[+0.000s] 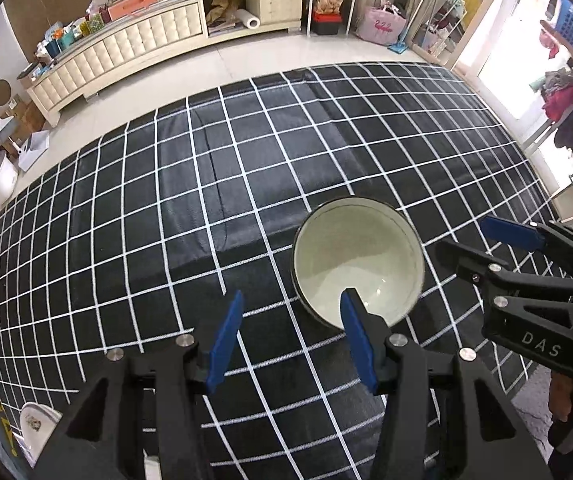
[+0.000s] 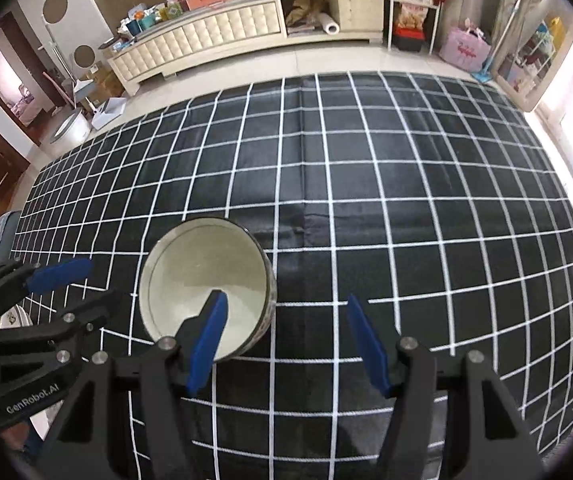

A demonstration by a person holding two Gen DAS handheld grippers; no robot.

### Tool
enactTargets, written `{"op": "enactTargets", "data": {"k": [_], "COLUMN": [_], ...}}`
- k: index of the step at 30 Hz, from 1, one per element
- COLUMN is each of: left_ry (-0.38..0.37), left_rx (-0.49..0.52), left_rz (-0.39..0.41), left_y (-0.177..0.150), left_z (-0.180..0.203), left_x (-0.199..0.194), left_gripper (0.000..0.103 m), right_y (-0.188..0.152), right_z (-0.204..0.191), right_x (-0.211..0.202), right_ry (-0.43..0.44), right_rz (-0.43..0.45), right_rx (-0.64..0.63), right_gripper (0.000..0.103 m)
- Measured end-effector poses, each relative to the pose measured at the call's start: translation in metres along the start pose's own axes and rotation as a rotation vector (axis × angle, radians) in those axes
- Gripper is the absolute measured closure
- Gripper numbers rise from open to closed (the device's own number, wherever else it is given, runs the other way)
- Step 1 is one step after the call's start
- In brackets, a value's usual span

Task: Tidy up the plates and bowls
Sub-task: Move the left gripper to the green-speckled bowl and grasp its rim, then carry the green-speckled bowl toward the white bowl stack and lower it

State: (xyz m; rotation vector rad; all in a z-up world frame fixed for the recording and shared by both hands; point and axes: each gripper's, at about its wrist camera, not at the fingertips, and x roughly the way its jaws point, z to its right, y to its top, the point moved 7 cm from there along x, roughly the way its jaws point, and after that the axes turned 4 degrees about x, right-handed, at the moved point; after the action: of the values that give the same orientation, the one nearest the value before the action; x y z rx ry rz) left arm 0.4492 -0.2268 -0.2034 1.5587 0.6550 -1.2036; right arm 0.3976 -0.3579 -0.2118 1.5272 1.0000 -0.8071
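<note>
Sitting upright on the desk's black white-gridded cloth (image 1: 190, 200), a pale bowl (image 1: 356, 260) lay toward the near edge, between both tools. The left tool (image 1: 292, 340) and right tool (image 2: 282, 344) each gaped wide, holding nothing. A floral plate (image 1: 36, 426) peeked at the left corner. Beyond stood a cluttered cream cabinet (image 2: 222, 34) on pale floor tiles.

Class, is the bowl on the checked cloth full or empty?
Empty: the bowl stands upright, and both views show its bare pale inside down to the bottom.
</note>
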Motion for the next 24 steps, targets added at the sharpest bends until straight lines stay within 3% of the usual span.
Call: {"op": "enactTargets", "data": {"k": [11,15,19,24], "left_ry": [0.035,-0.010,-0.016,-0.020], "left_rx": [-0.005,-0.036,-0.029,-0.024], "left_rz": [-0.032,-0.050,-0.067,-0.078], "left_y": [0.003,0.004,-0.001,-0.005], "left_z": [-0.007,-0.010,-0.008,-0.005], "left_x": [0.033,0.043,0.051,0.062], "left_gripper": [0.055,0.056,0.069,0.079], "right_y": [0.001,0.001,-0.001,-0.008], "right_z": [0.000,0.001,0.001,0.004], "right_x": [0.024,0.028,0.035,0.038], "right_ry": [0.029,0.037,0.039,0.057], "right_rz": [-0.021,-0.024,-0.039,-0.040], "right_rx": [0.019,0.012,0.006,0.011], "right_gripper": [0.038,0.053,0.066,0.073]}}
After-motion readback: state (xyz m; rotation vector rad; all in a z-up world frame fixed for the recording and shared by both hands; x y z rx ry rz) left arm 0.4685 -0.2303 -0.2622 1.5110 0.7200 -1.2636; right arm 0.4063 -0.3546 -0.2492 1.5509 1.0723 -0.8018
